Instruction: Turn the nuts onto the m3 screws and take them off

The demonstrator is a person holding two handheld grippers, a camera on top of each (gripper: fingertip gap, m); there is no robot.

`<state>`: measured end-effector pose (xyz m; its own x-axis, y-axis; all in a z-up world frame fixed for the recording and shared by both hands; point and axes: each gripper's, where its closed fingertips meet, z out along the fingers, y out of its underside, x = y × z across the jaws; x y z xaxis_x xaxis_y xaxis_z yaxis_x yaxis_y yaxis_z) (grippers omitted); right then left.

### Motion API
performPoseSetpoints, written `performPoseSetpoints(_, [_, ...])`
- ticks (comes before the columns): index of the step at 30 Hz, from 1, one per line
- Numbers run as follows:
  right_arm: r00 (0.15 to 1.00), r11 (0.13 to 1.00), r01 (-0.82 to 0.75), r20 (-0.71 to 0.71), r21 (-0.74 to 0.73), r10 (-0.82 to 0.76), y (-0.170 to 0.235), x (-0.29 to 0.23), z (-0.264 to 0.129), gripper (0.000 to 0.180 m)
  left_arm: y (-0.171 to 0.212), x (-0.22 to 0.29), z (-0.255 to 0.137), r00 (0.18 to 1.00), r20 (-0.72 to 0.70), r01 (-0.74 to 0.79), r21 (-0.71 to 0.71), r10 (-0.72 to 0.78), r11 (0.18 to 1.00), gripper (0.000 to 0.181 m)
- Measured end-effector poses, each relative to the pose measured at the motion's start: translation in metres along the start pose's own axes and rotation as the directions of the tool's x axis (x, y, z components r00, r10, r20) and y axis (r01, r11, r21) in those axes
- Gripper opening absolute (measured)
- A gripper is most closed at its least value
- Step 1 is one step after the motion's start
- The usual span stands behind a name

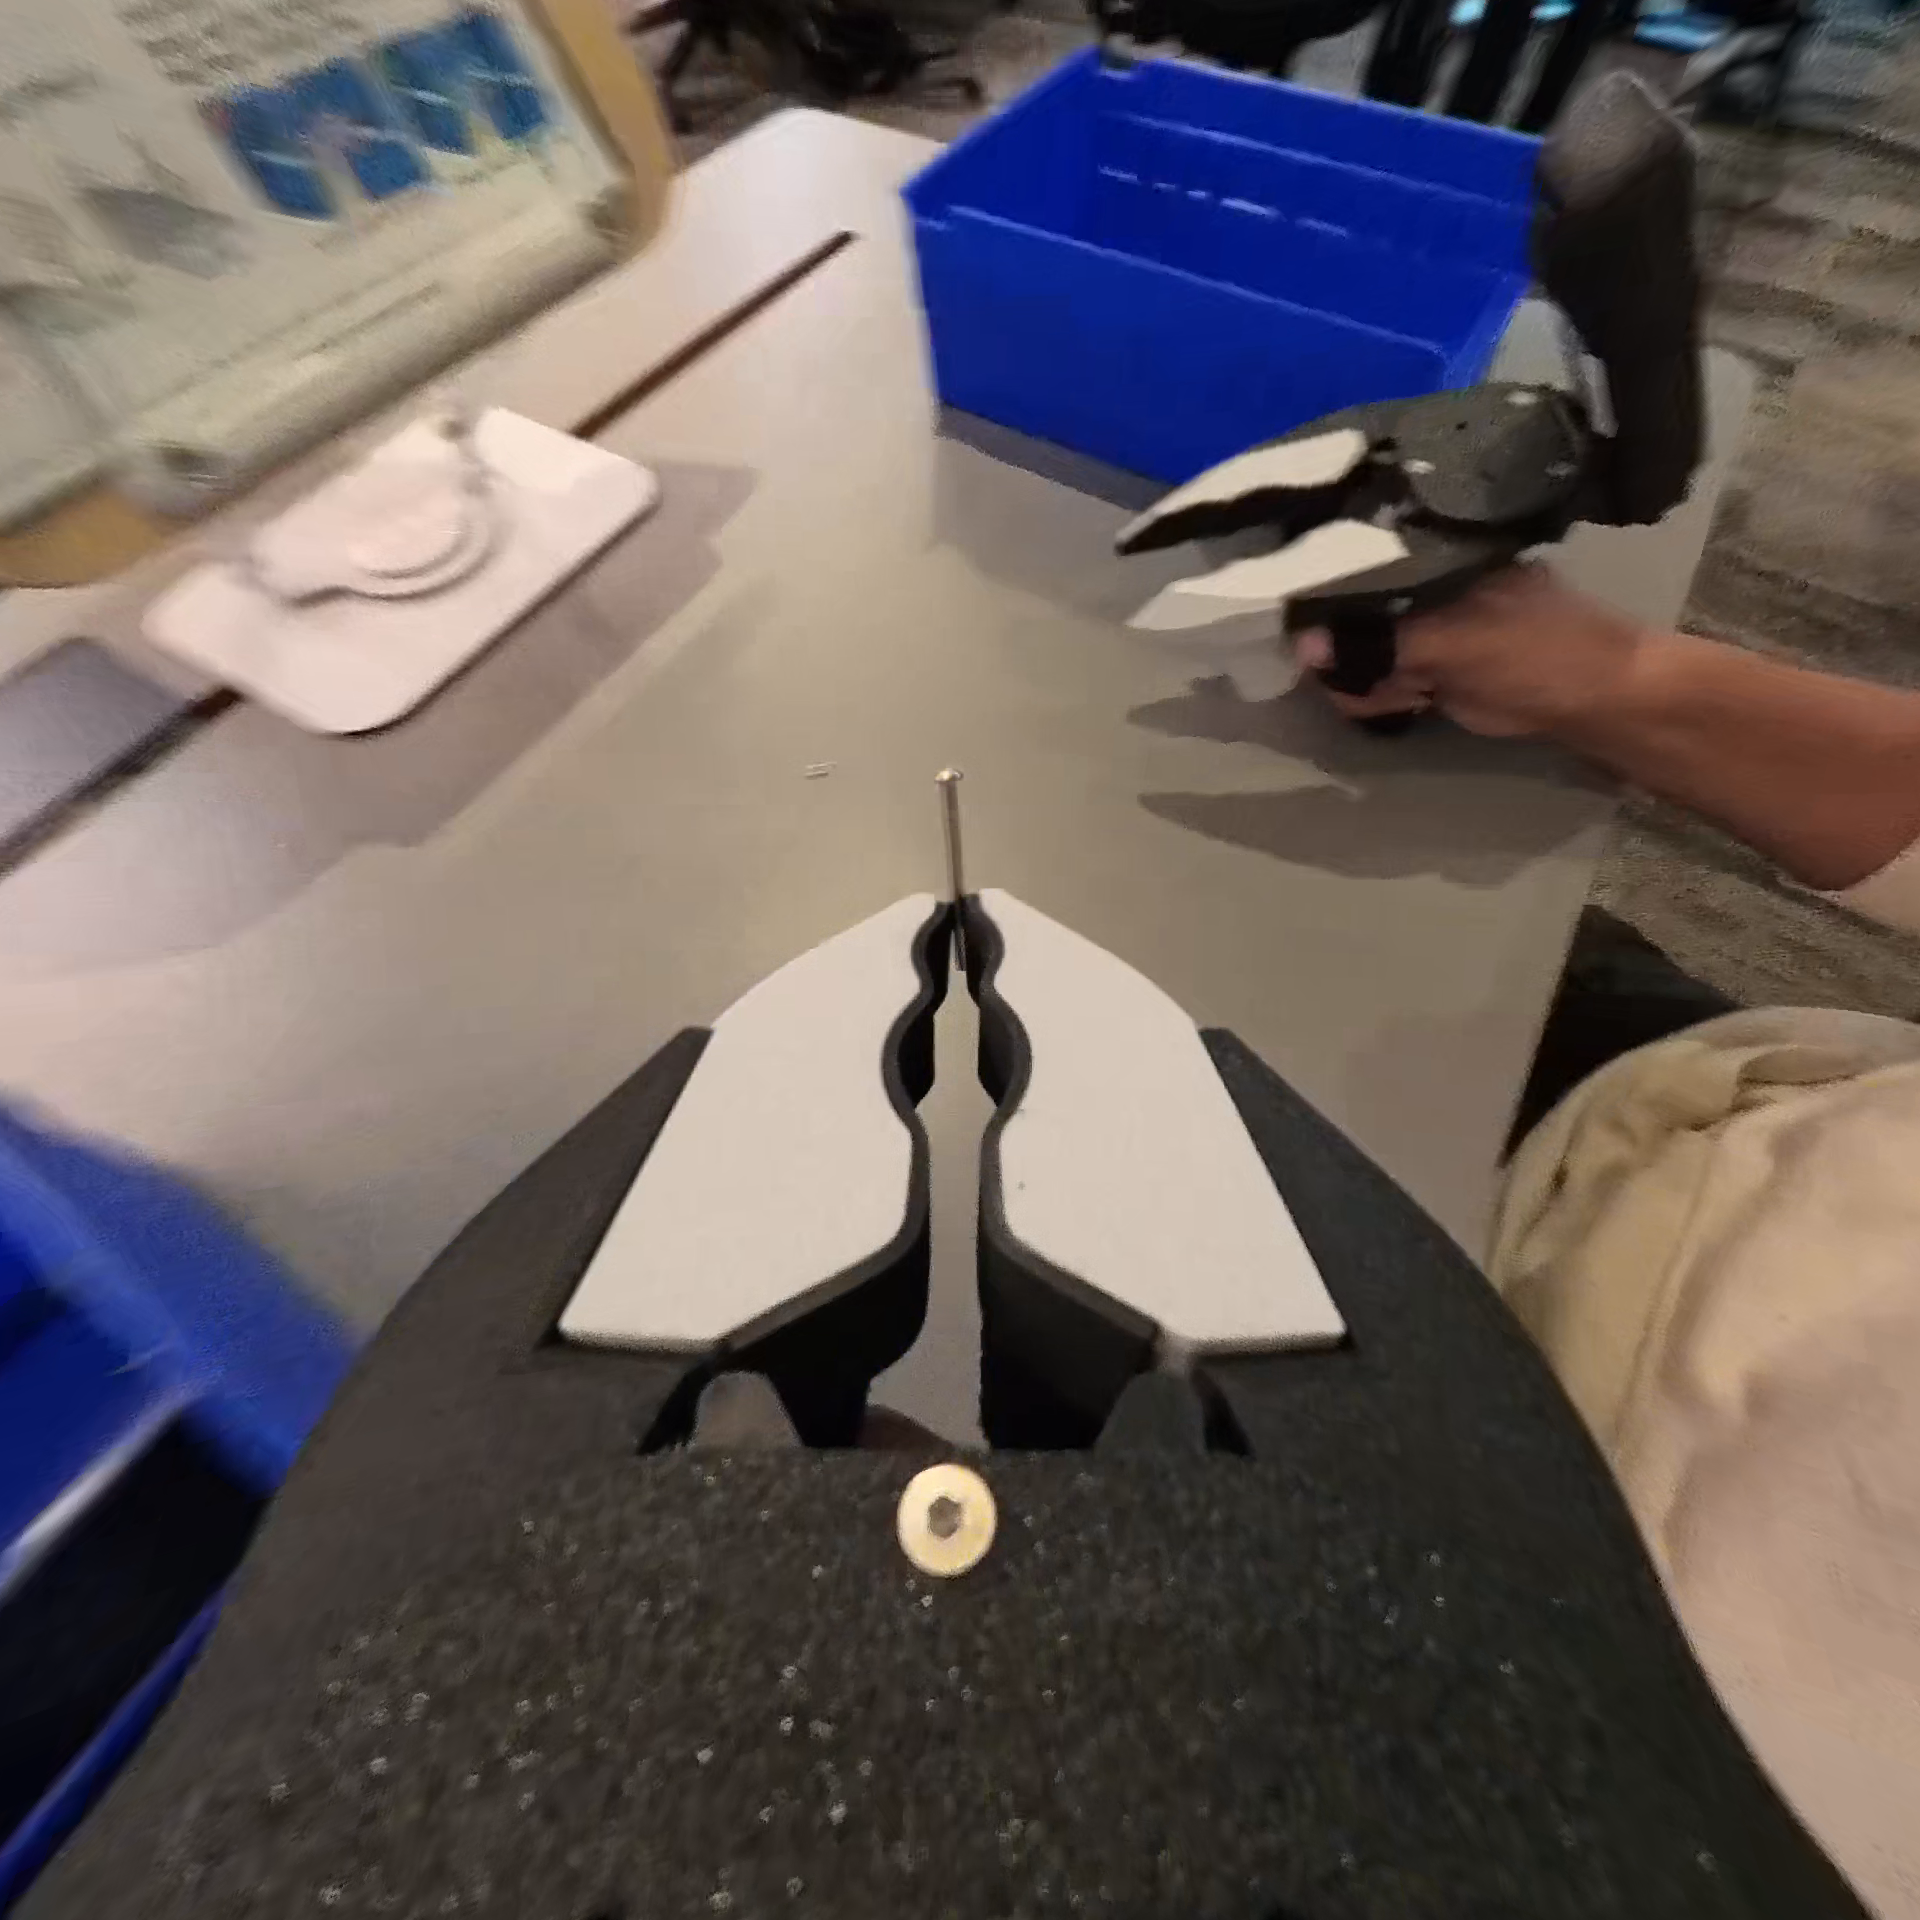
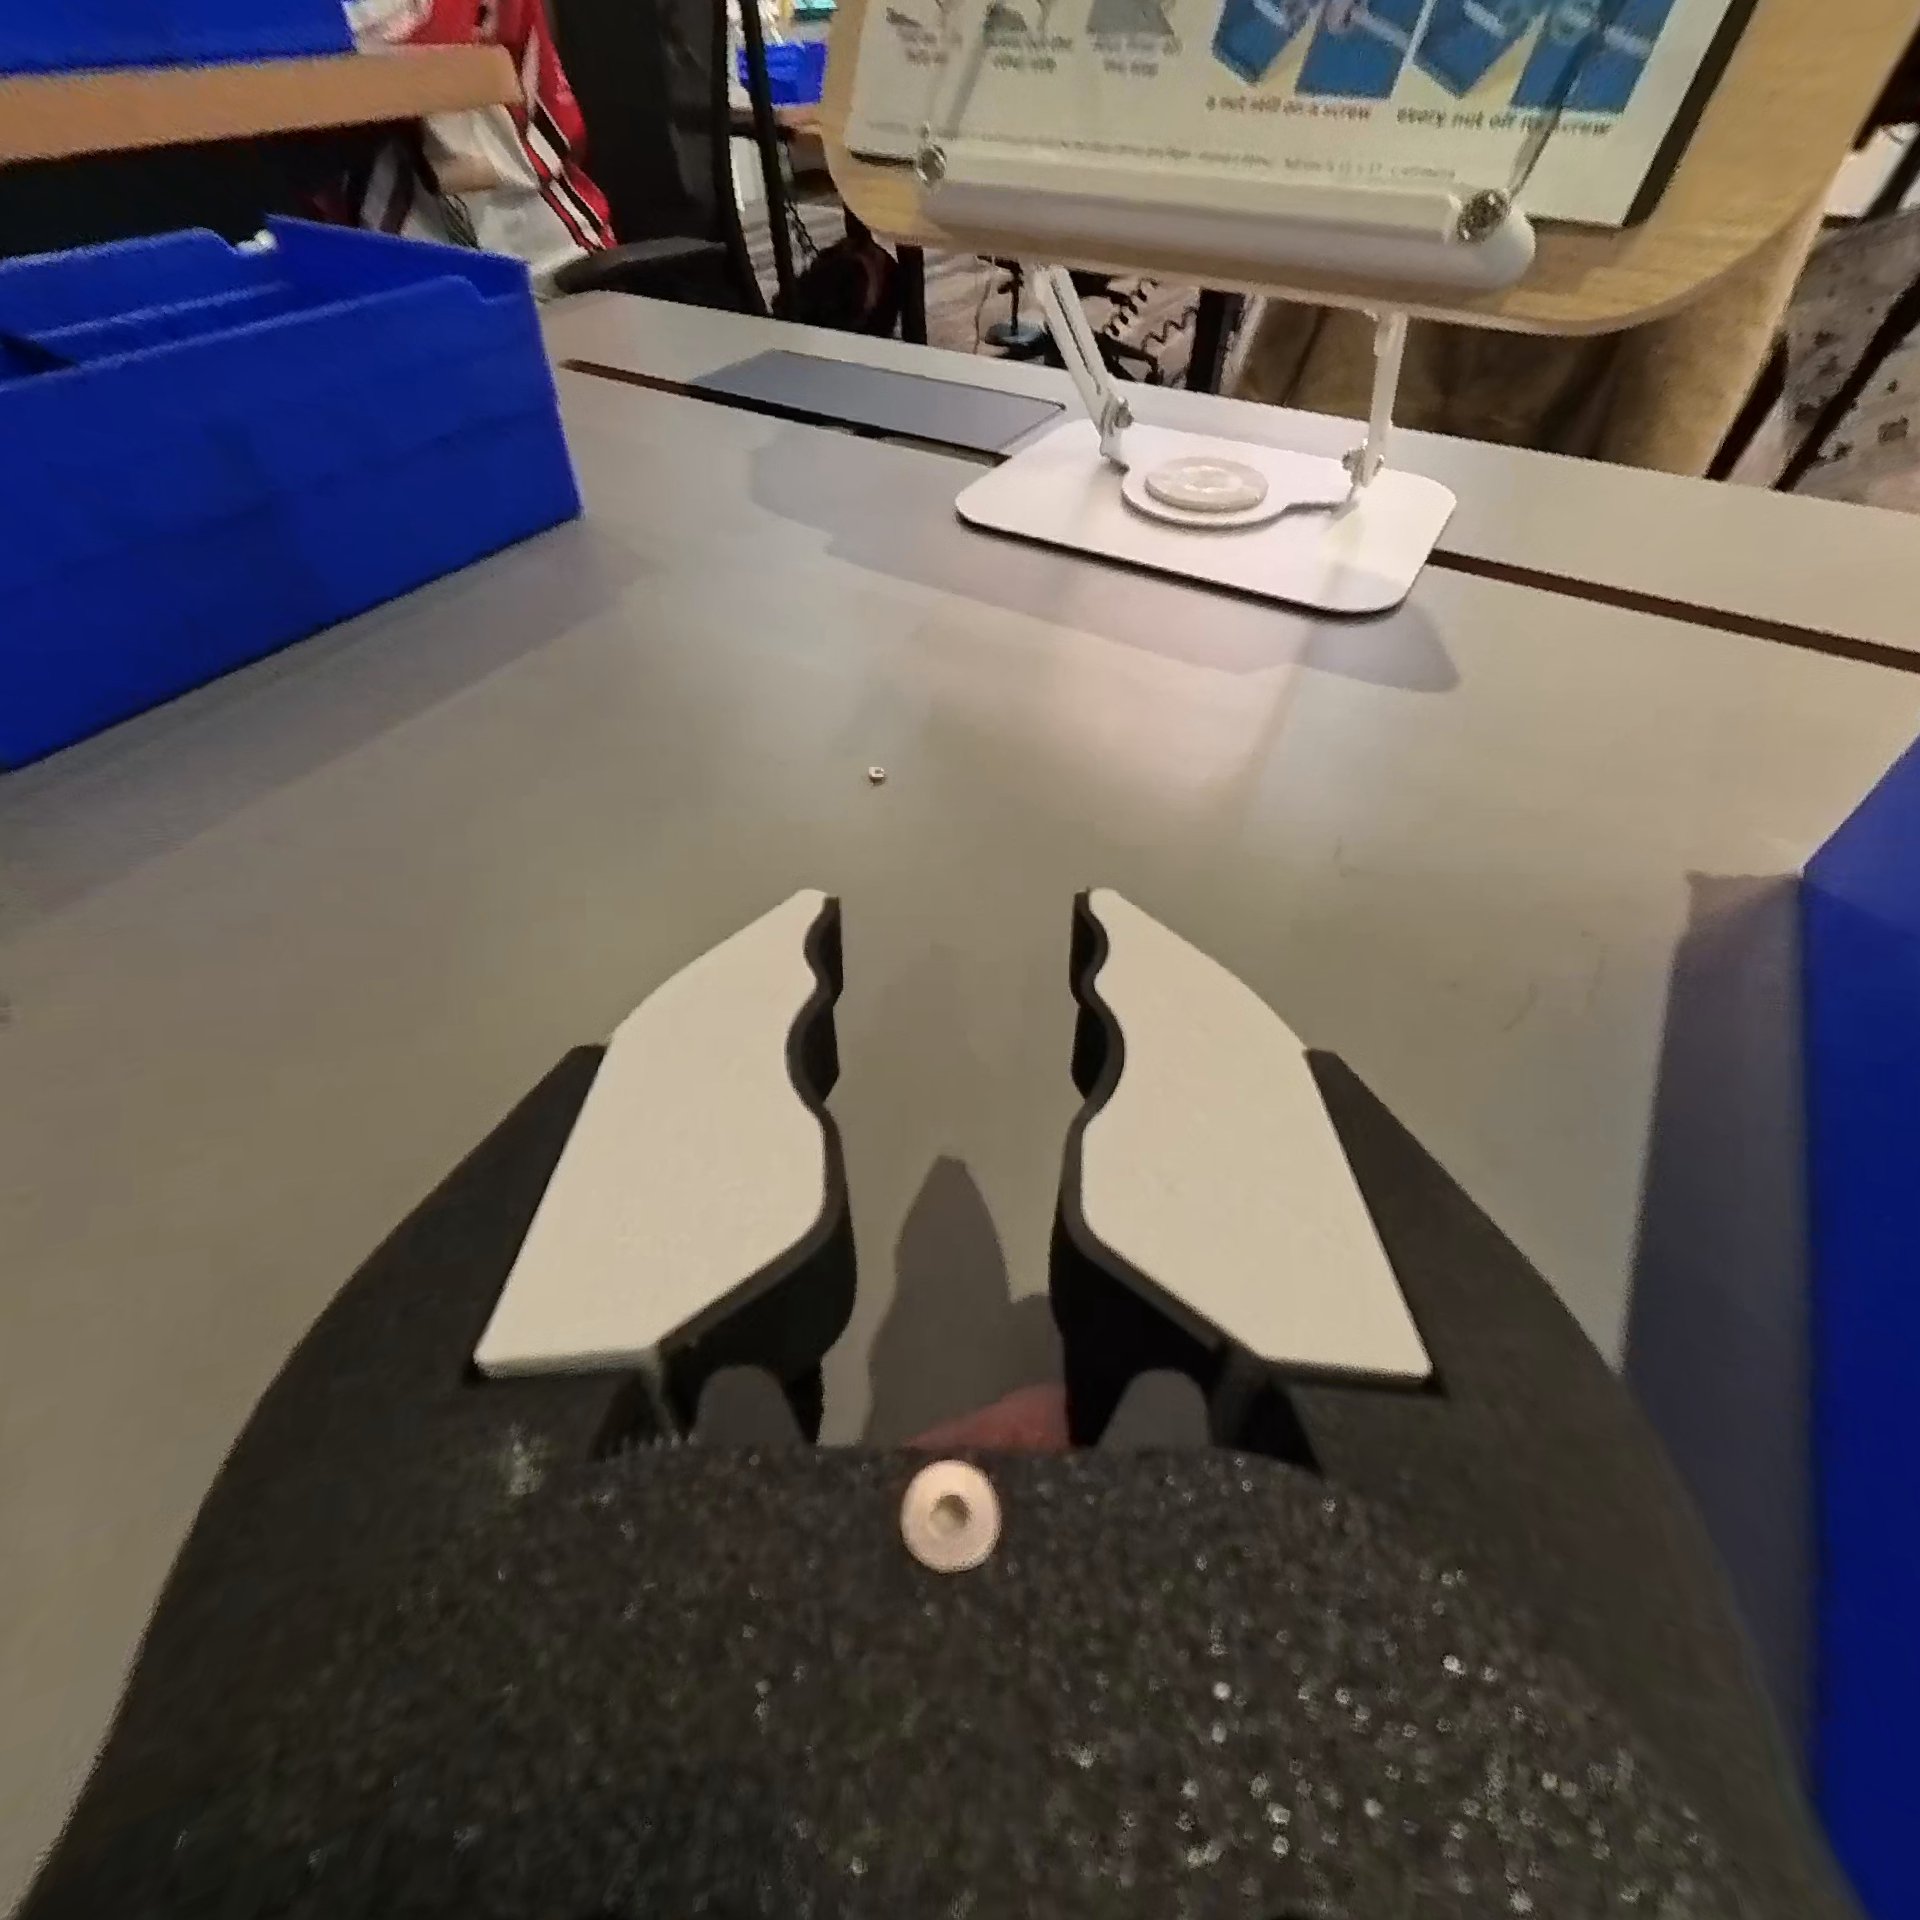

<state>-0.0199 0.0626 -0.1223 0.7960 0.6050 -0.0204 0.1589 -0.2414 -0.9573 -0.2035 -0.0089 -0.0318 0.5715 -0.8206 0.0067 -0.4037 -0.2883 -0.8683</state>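
My left gripper [image 1: 958, 906] is shut on a thin silver screw [image 1: 950, 831], which sticks out forward from the fingertips with its head at the far end. A tiny silver nut [image 1: 820, 770] lies on the grey table just left of the screw's head. It also shows in the right wrist view [image 2: 875, 772], ahead and slightly left of my right gripper [image 2: 956, 920]. The right gripper is open and empty, low over the table. In the left wrist view the right gripper [image 1: 1143, 577] is at the right, held by a hand.
A blue bin [image 1: 1216, 260] stands at the back right of the table; it also shows in the right wrist view [image 2: 260, 457]. Another blue bin [image 2: 1860, 1143] is at the right edge of that view. A white stand base [image 2: 1205, 520] holds an instruction board. A person's arm [image 1: 1662, 717] reaches in from the right. Some 25 centimetres of space lies between my two pairs of fingers. The tiny silver nut [image 1: 820, 770] is closer to my right gripper, around 15 centimetres from its tips; the left tips are 25 centimetres off.
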Motion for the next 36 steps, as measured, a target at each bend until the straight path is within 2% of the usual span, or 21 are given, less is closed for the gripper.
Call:
performPoseSetpoints(3, [0.999, 0.999, 0.008, 0.049, 0.041, -0.010, -0.004, -0.006, -0.005, 0.041, 0.006, 0.027, 0.041, 0.986, -0.136, 0.107, 0.112, -0.091, 0.988, 0.002])
performPoseSetpoints(6, [0.994, 0.997, 0.020, 0.108, 0.077, -0.028, -0.008, -0.016, -0.009, 0.041, 0.005, 0.039, 0.066, 0.962, -0.255, 0.154, 0.223, -0.095, 0.963, 0.002])
performPoseSetpoints(8, [0.975, 0.995, -0.002, 0.220, 0.102, -0.020, -0.011, -0.034, -0.013, 0.036, 0.007, 0.044, 0.078, 0.949, -0.308, 0.156, 0.252, -0.074, 0.955, 0.002])
performPoseSetpoints(10, [0.920, 0.990, -0.078, 0.390, 0.116, 0.027, -0.020, -0.061, -0.020, 0.030, 0.008, 0.048, 0.088, 0.923, -0.375, 0.192, 0.255, -0.086, 0.948, 0.002])
performPoseSetpoints(12, [0.864, 0.974, -0.180, 0.495, 0.137, 0.090, -0.037, -0.077, -0.026, 0.021, 0.003, 0.054, 0.093, 0.904, -0.419, 0.218, 0.286, -0.083, 0.933, 0.002])
performPoseSetpoints(14, [0.803, 0.962, -0.249, 0.580, 0.114, 0.139, -0.049, -0.088, -0.030, 0.021, 0.000, 0.062, 0.096, 0.892, -0.447, 0.220, 0.288, -0.072, 0.932, 0.002])
performPoseSetpoints(22, [0.742, 0.965, -0.255, 0.651, 0.052, 0.161, -0.053, -0.105, -0.026, 0.019, -0.012, 0.075, 0.096, 0.869, -0.492, 0.239, 0.334, -0.047, 0.912, 0.002])
performPoseSetpoints(25, [0.728, 0.956, -0.287, 0.663, 0.065, 0.173, -0.058, -0.107, -0.027, 0.013, -0.011, 0.077, 0.097, 0.867, -0.496, 0.229, 0.329, -0.038, 0.916, 0.002])
performPoseSetpoints(26, [0.726, 0.956, -0.286, 0.667, 0.069, 0.169, -0.058, -0.107, -0.027, 0.006, -0.011, 0.077, 0.097, 0.869, -0.493, 0.224, 0.327, -0.036, 0.918, 0.002])
performPoseSetpoints(32, [0.725, 0.976, -0.212, 0.678, 0.053, 0.121, -0.054, -0.113, -0.024, 0.002, -0.004, 0.073, 0.096, 0.872, -0.487, 0.221, 0.288, -0.056, 0.932, 0.002])
performPoseSetpoints(33, [0.728, 0.978, -0.204, 0.676, 0.049, 0.118, -0.054, -0.112, -0.023, 0.002, -0.002, 0.072, 0.094, 0.878, -0.475, 0.206, 0.278, -0.052, 0.938, 0.004])
performPoseSetpoints(36, [0.735, 0.981, -0.187, 0.669, 0.042, 0.111, -0.055, -0.108, -0.022, 0.002, 0.006, 0.064, 0.090, 0.909, -0.415, 0.139, 0.221, -0.036, 0.965, 0.030])
